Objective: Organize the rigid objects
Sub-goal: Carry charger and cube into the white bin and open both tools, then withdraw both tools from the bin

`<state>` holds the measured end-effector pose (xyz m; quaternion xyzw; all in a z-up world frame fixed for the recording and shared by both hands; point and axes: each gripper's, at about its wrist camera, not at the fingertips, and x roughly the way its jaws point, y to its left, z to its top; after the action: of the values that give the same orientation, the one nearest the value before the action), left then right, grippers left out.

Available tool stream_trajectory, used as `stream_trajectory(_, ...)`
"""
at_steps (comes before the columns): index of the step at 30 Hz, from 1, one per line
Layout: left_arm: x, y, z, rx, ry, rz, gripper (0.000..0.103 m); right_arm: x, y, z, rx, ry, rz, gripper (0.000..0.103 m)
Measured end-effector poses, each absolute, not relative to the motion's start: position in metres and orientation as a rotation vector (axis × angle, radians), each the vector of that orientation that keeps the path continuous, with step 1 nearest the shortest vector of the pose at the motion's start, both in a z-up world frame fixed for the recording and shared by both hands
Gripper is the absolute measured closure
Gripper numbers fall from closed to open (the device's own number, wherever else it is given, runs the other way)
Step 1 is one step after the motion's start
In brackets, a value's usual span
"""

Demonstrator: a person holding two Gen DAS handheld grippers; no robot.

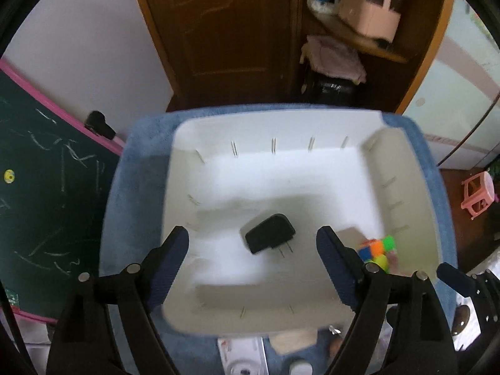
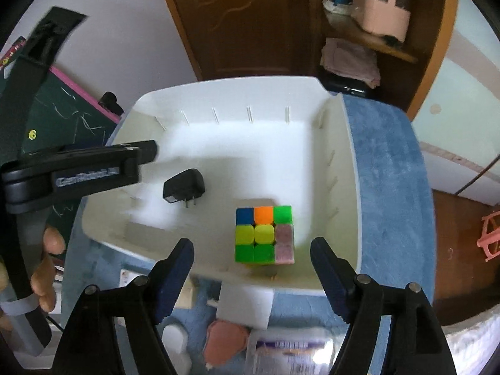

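A white bin with slotted inner walls rests on a blue-covered surface, and two rigid things already lie on its floor: a black plug adapter, on its side with both prongs pointing toward the near wall, and a colour cube in the near right part, just beside the right wall. The two stand apart from each other. The left gripper hangs above the adapter with its fingers spread wide and nothing between them; the right gripper hangs above the cube, likewise spread and empty. By the look of it, both pieces have just been set down and the step in hand is to lift clear and go for the next piece. More items sit on the surface in front of the bin: a white block, a pinkish piece and a flat printed pack, none sharp enough to name. To do this well, each gripper should rise straight up before swinging back, so no fingertip catches the near wall or nudges the cube. The next pick is best taken across its narrow sides, with the fingers kept wide until they straddle it.
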<state>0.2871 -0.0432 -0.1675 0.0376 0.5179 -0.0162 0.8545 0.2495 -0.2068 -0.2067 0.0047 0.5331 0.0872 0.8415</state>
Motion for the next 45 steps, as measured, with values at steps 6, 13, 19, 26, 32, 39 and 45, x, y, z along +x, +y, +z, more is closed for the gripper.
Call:
stream_trajectory(6,0.249,-0.038,-0.131,0.073,1.060,-0.038,0.017,0.211,-0.208,-0.168,0.049,1.080,0.215,0.025)
stream_trajectory(13,0.194,-0.026,-0.097,0.093,0.971,-0.002,0.017,0.150,-0.205,-0.122,0.022,0.976,0.160,0.025)
stream_trajectory(19,0.153,-0.006,-0.088,0.041,0.979,-0.067,0.017,0.086,-0.198,-0.093,0.026,0.871,0.093,0.025)
stream_trajectory(26,0.106,-0.001,-0.077,0.035,0.916,-0.140,0.017,0.036,-0.191,-0.075,0.047,0.799,0.067,0.025)
stream_trajectory(32,0.081,0.000,-0.071,0.054,0.863,-0.170,0.017,0.002,-0.192,-0.065,0.066,0.739,0.042,0.025)
stream_trajectory(39,0.070,0.003,-0.080,0.054,0.860,-0.192,0.017,-0.024,-0.199,-0.069,0.073,0.714,0.005,0.025)
stream_trajectory(45,0.070,0.008,-0.109,0.030,0.904,-0.197,0.017,-0.034,-0.200,-0.095,0.054,0.734,-0.007,0.025)
